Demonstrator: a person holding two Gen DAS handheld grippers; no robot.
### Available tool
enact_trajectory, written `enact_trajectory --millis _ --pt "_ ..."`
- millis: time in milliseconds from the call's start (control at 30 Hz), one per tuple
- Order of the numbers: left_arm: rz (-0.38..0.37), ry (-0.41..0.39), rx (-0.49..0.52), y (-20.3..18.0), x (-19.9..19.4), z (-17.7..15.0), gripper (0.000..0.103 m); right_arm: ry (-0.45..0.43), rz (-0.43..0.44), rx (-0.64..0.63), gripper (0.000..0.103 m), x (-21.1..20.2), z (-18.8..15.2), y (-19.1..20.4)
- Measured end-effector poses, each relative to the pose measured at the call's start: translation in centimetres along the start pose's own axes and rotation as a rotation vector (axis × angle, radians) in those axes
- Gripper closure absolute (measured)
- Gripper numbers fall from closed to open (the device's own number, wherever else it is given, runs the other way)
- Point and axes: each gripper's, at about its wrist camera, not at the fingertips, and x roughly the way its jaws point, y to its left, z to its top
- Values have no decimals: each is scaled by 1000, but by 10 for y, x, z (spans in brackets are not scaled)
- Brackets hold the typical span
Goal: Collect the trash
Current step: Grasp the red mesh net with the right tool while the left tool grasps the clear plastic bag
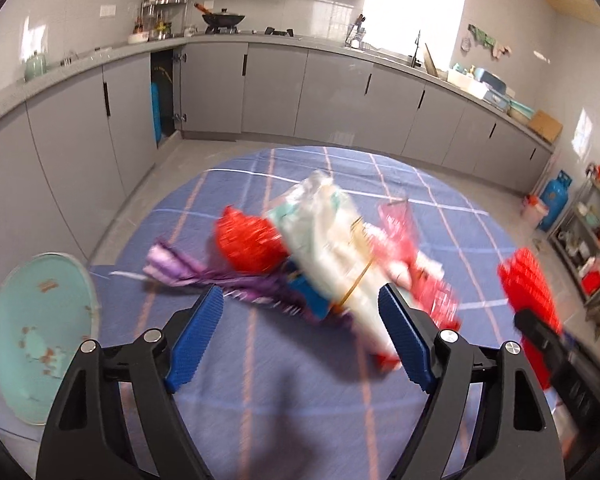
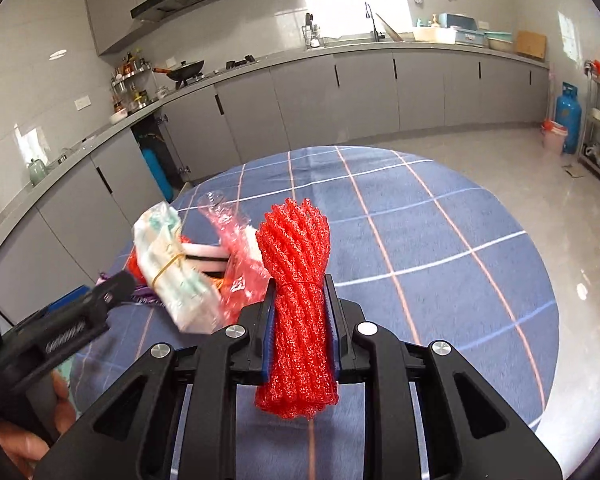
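Blue checked cloth covers the round desk (image 1: 260,360) that fills the lower half of both wrist views. At the far left of the left wrist view, a pale green plate (image 1: 40,336) sits at the desk edge. Toward the centre lies a blurred heap of trash: a purple wrapper (image 1: 188,268), a red bag (image 1: 248,240), a white packet (image 1: 332,248) bound with a rubber band and a pink wrapper (image 1: 404,236). The left gripper (image 1: 300,336) stands with jaws apart, its blue pads beside the heap; contact cannot be told. In the right wrist view, the right gripper (image 2: 300,328) is clamped on a red foam net (image 2: 298,280), held clear above the cloth, right of the heap.
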Motion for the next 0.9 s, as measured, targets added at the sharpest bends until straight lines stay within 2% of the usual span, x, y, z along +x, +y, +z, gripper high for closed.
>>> enact_trajectory --millis 200,333,433,500,567,900 --pt "-3 58 -44 -18 40 10 29 22 14 35 81 15 2 -8" --pt "-15 94 -26 -27 58 5 45 38 22 45 82 19 0 -10" --pt "-5 77 8 -30 58 2 54 38 27 48 82 18 -2 -9" --pt "-8 64 29 -31 55 2 61 35 32 53 82 15 -2 -8" --pt "-17 45 47 -28 46 3 72 27 37 55 82 12 -1 -7" --pt "-18 -55 86 5 -31 -8 72 -32 90 28 81 -20 -3 23"
